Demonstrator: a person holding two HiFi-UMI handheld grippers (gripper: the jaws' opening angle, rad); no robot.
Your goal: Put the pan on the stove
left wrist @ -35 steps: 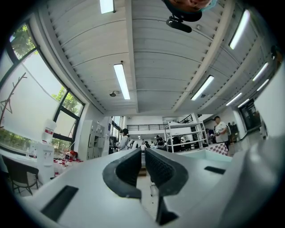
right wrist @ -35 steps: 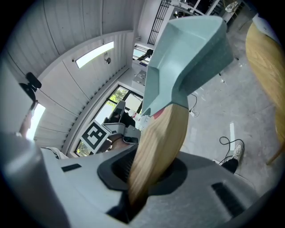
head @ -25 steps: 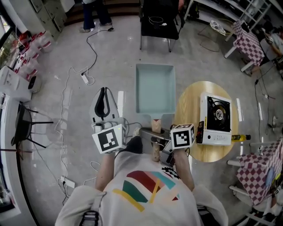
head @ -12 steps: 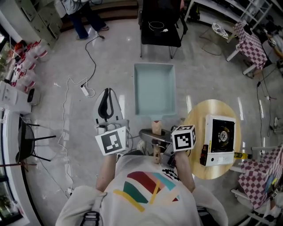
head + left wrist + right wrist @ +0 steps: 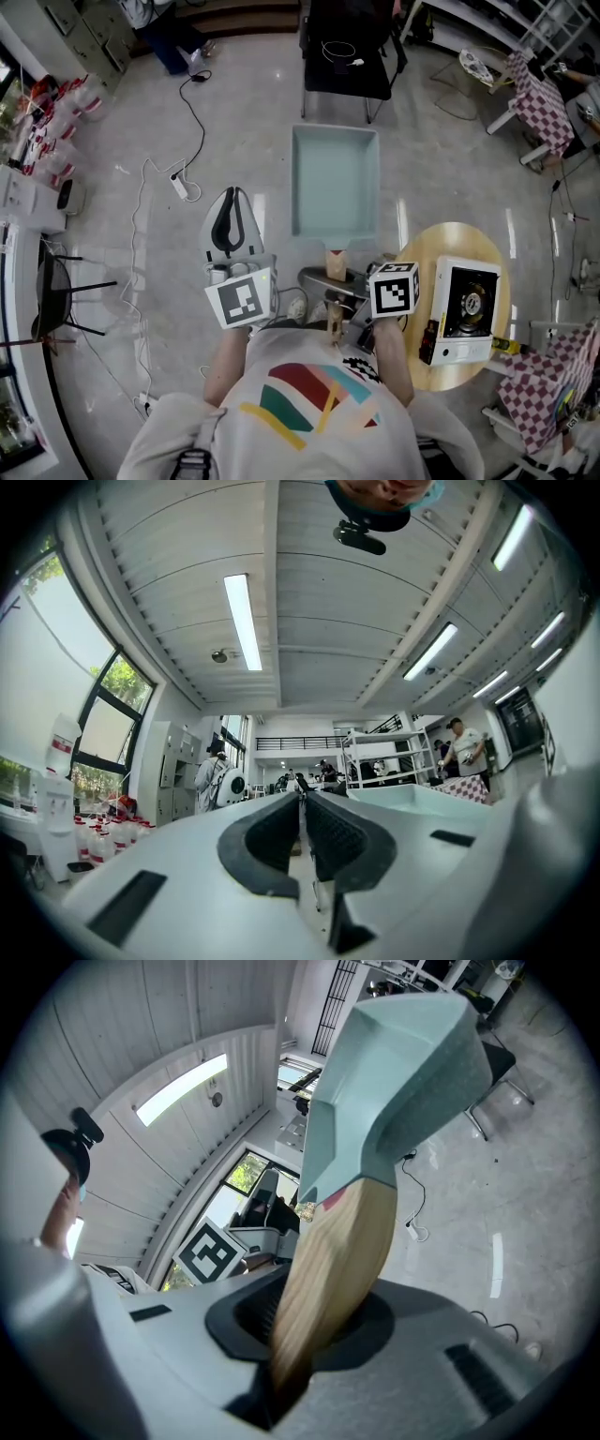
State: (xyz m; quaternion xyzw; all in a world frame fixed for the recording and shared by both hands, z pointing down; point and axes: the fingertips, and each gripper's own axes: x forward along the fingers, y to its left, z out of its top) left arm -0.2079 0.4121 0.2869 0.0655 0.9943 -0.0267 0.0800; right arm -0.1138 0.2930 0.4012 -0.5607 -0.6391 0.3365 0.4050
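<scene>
The pan [image 5: 336, 183] is a pale teal rectangular tray with a wooden handle [image 5: 335, 263], held out level over the floor in front of me. My right gripper [image 5: 300, 1335] is shut on that handle [image 5: 333, 1269], its marker cube [image 5: 395, 289] showing right of it. The white stove [image 5: 466, 309] with a black burner sits on a round wooden table [image 5: 422, 246] to my right, apart from the pan. My left gripper [image 5: 228, 208] is held out on the left, tilted upward; its jaws [image 5: 302, 827] are shut with nothing between them.
A black chair [image 5: 352, 42] stands beyond the pan. White and black cables [image 5: 178, 178] trail over the floor at left. Checkered tables [image 5: 539, 94] stand at the right edge, and bottles [image 5: 37, 122] line the left wall. A yellow item [image 5: 502, 345] lies by the stove.
The table and stove have slid lower and a little right in the head view. The pan stays held out in front. The person at the back has moved off toward the upper left.
</scene>
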